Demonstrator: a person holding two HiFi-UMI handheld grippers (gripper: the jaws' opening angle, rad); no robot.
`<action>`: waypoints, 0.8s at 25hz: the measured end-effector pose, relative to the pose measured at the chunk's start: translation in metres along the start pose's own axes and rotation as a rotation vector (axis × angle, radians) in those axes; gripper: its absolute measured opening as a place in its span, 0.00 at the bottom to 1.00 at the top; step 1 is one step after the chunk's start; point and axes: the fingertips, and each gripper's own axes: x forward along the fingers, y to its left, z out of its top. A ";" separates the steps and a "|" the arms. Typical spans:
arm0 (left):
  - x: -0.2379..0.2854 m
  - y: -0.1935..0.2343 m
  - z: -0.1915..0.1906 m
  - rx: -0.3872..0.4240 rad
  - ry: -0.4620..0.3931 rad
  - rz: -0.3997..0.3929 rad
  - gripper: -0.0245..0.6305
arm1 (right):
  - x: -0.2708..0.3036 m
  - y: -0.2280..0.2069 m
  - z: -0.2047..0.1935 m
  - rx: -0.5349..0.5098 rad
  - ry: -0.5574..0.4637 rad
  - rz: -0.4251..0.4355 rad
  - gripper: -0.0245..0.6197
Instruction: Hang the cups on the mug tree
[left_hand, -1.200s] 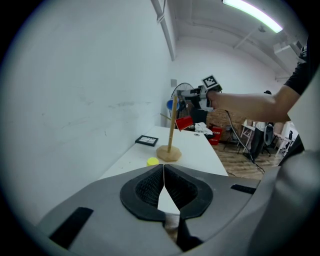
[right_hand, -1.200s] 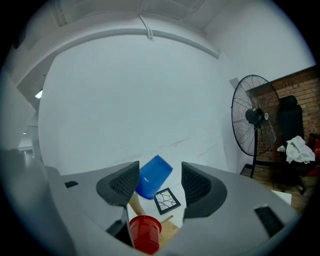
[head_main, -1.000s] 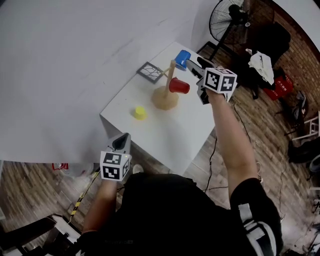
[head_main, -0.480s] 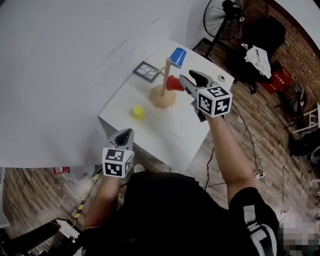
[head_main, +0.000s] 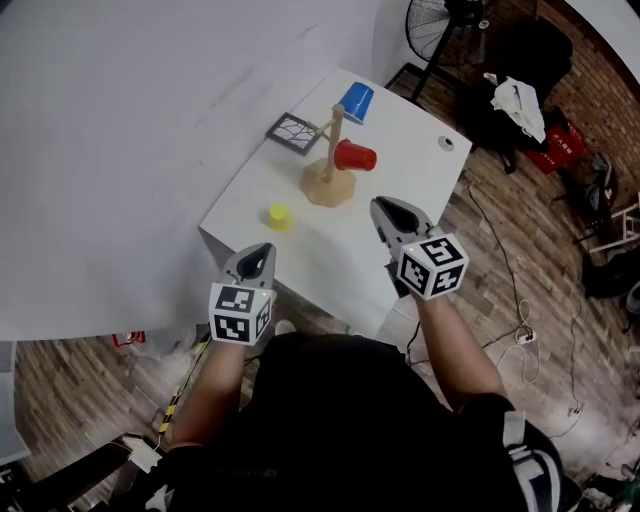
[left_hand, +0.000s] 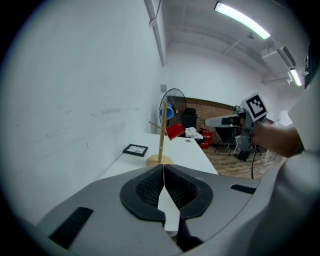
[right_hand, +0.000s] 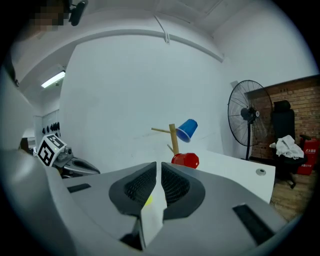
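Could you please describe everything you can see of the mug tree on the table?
The mug tree looks like pale wood: a round base, an upright pole, thin pegs angled upward. It stands on the white table, towards its far side, near a black-framed square. A blue cup hangs near its top and a red cup lower, both on its right in the head view. Nothing else touches it.

Worktop (head_main: 400, 190): plain white, unpatterned. Mug tree (head_main: 328, 190): pale natural wood. Blue cup (head_main: 356, 102) and red cup (head_main: 355, 156): solid colours. Yellow cup (head_main: 280, 215), near the worktop's left edge: solid yellow. Square mat (head_main: 297, 133) at the far-left edge: black frame, white panel with thin dark lines. Floor (head_main: 520, 260): brown wood planks. Brick wall (head_main: 590, 80): red-brown.
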 end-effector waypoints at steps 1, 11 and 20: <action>0.001 0.000 0.001 0.005 -0.001 -0.004 0.06 | -0.004 0.003 -0.008 0.009 0.011 -0.001 0.09; 0.017 0.000 0.003 0.051 0.018 -0.055 0.07 | -0.026 0.029 -0.067 0.086 0.094 -0.015 0.06; 0.036 0.004 0.000 0.116 0.038 -0.062 0.07 | -0.027 0.037 -0.094 0.097 0.129 -0.053 0.05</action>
